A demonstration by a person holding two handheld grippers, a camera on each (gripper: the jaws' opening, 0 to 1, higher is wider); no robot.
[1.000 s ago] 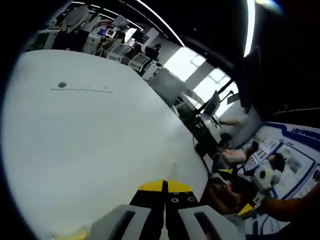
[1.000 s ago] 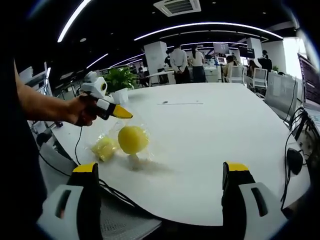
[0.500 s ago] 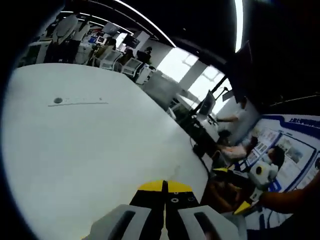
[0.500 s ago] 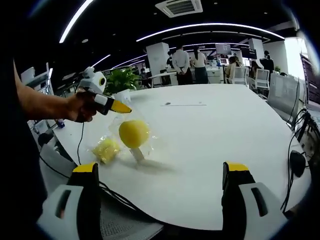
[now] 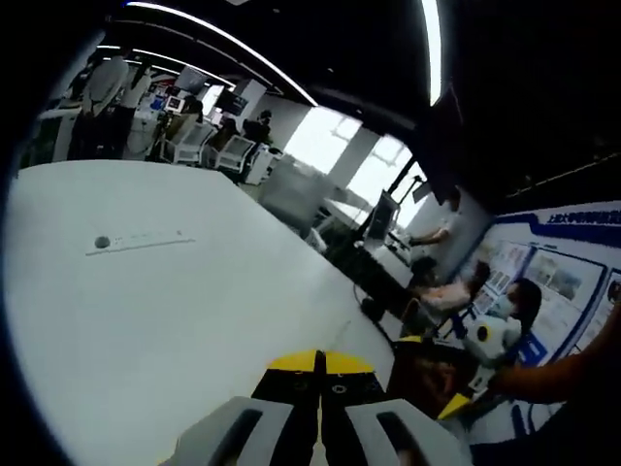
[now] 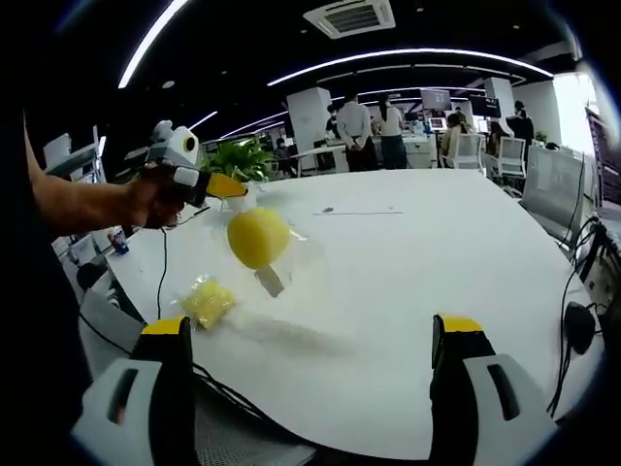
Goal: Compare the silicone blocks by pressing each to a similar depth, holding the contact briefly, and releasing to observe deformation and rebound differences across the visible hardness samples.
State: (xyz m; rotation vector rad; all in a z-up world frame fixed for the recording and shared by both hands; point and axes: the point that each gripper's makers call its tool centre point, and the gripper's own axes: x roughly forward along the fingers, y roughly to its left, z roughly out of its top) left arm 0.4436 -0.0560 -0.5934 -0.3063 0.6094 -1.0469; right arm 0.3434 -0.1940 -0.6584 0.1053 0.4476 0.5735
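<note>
A: Item one, right gripper (image 6: 310,330): jaws spread wide, nothing between them. Beyond the left-hand jaw, a dark cable (image 6: 231,393) over the near edge of the counter (image 6: 437,252).

B: Next out, just past that same jaw: pale yellow sample (image 6: 207,301), wrapped, lying on the counter. Higher and further on: round yellow sample (image 6: 257,238), hanging clear of the counter in a clear bag (image 6: 281,254).

A: Holder: left gripper (image 6: 215,184), in a hand (image 6: 146,199), jaws pressed together, by the look of it pinching the bag's film.

B: Step in hand, as judged: unpacking, no pressing yet. Best done by lowering the bagged sample onto bare counter ahead of the spread jaws, freeing both samples from the film, setting them side by side, then pressing each equally deep.

A: Hard to make out: the pinch point itself, too small to confirm; whether the round sample is a block or a ball; the grey tab under it. Hardness markings, none legible.

B: Far end: plant (image 6: 238,160), standing people (image 6: 374,121), blurred.
</note>
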